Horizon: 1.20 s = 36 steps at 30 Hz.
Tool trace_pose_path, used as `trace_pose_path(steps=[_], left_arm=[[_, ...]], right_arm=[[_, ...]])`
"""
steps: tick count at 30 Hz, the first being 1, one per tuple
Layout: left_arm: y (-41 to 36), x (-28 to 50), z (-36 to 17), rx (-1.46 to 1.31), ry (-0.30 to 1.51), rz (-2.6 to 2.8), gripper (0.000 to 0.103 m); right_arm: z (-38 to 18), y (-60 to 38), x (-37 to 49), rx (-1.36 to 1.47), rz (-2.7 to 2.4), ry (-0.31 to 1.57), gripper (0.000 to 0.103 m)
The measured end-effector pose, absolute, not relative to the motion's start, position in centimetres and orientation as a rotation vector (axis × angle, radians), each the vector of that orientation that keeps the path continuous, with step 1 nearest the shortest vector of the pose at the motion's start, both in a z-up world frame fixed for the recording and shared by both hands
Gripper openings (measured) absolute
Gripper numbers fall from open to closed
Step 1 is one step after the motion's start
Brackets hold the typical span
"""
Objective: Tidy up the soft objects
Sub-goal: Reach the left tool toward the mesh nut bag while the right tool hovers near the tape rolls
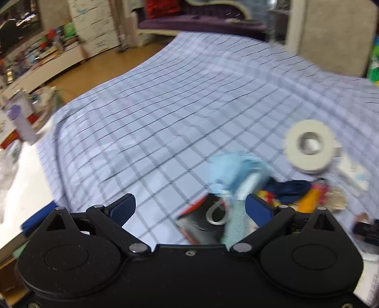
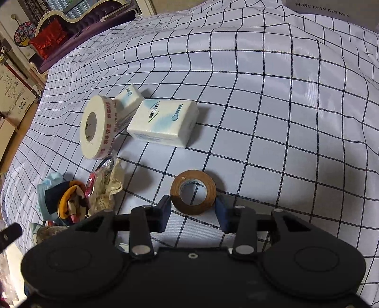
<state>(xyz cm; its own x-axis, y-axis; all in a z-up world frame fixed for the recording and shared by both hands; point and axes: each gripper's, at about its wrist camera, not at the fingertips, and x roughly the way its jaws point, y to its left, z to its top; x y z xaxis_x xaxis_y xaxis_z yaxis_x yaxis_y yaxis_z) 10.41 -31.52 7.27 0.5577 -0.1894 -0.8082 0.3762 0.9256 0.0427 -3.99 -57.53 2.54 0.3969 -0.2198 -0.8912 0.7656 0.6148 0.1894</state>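
In the right wrist view my right gripper [image 2: 193,212] has its fingers on either side of a brown tape roll [image 2: 193,192] lying flat on the checked bedsheet [image 2: 260,106]; the pads look pressed to its sides. A white tissue pack [image 2: 163,122], a second pack [image 2: 126,100] and a big white foam tape roll [image 2: 97,126] lie beyond. A pile of cloth items [image 2: 71,201] lies left. In the blurred left wrist view my left gripper [image 1: 190,208] is open over the sheet, beside a light blue face mask [image 1: 234,170].
In the left wrist view a black and red packet [image 1: 201,225] lies under the mask, the white foam tape roll [image 1: 308,144] to the right, and the cloth pile [image 1: 303,192] below it. A cluttered table [image 1: 21,123] stands left of the bed. A box [image 2: 331,11] sits at the far right.
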Motion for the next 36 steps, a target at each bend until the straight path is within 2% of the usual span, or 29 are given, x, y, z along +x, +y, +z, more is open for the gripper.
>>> trace_pose_path(steps=[8,17,32,36], left_arm=[[-32.3,13.2,5.7,0.297,1.017,-0.304,0.096],[-33.4,12.4,3.9,0.445,1.098,-0.312,0.096],[-31.8,6.5,2.8,0.592,1.196,-0.497,0.096],[-31.1,6.1,3.9,0.538,1.183,-0.530,0.096]], right_arm=[[2.5,-56.8,-3.4,0.610,-0.699,0.983,0.040],[2.3,-56.7,-3.2,0.595,-0.702,0.987,0.040],[2.2,-56.6,-3.0,0.572,-0.700,0.993,0.040],[2.2,-56.8,-3.1,0.585,-0.695,0.991,0.041]])
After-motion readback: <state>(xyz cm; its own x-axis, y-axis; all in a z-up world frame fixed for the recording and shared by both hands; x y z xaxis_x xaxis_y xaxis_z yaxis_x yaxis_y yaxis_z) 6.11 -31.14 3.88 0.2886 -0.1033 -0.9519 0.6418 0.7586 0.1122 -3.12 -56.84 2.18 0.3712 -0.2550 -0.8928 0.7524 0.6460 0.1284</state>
